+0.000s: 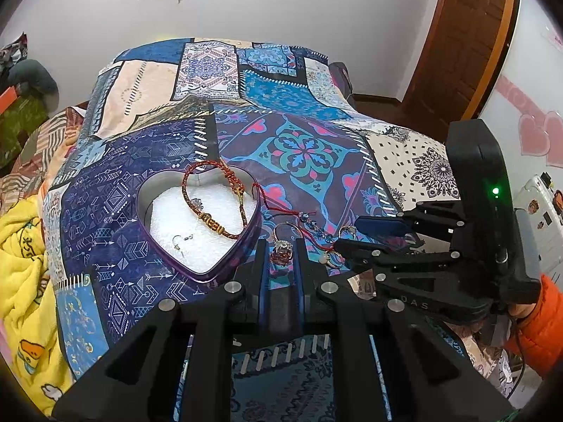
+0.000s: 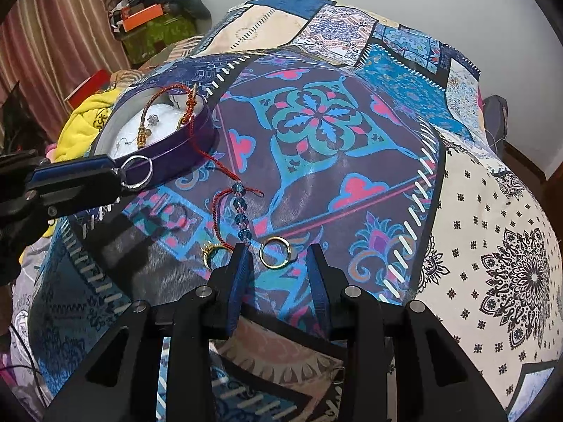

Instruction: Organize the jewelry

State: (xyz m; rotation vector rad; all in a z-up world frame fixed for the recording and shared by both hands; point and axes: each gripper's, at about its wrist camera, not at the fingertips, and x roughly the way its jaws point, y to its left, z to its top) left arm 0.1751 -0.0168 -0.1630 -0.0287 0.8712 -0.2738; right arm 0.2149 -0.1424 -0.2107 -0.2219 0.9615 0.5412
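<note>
A purple heart-shaped tin (image 1: pixel 225 263) with white padding lies on the patchwork bedspread; it also shows in the right wrist view (image 2: pixel 183 144). A red and gold cord bracelet (image 1: pixel 214 225) and a small earring (image 1: pixel 181 242) lie in it. My left gripper (image 1: pixel 281 251) is shut on a silver ring with a red stone (image 1: pixel 280 251), held just right of the tin; the ring's band shows in the right wrist view (image 2: pixel 136 172). My right gripper (image 2: pixel 278 258) is open around a gold ring (image 2: pixel 275 252) on the cloth. A red cord bracelet with blue beads (image 2: pixel 241 211) and another gold ring (image 2: pixel 211 251) lie beside it.
The patchwork bedspread (image 2: pixel 475 228) covers a rounded bed. A yellow blanket (image 1: pixel 21 263) lies at the left. Boxes and bags (image 2: pixel 147 17) are piled by the wall. A brown door (image 1: pixel 457 35) stands at the back right.
</note>
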